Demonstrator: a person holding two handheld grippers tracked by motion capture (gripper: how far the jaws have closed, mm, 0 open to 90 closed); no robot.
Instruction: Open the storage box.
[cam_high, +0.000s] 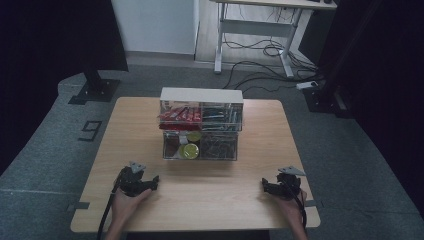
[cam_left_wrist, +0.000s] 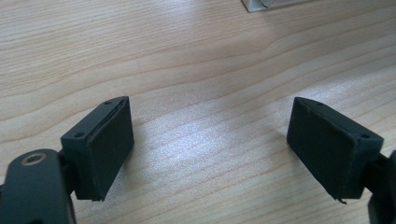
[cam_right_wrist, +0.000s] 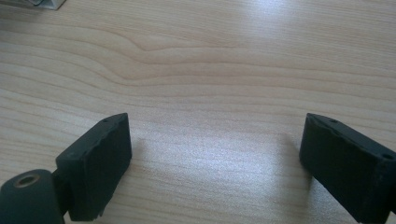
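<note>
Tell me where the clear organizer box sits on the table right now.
In the high view, the clear organizer box stands mid-table toward the far edge, centred between the left claw and right claw, which rest apart near the front edge.

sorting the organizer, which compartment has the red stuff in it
The upper left compartment of the clear organizer. Its contents are red; the upper right one holds dark items, and the lower left holds yellow-green round things.

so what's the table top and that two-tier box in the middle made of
Table: pale wood or wood-look laminate, with wavy grain lines and a soft sheen under the light. Box: looks like clear plastic or acrylic, since its contents show through the walls, with an opaque whitish top.
</note>
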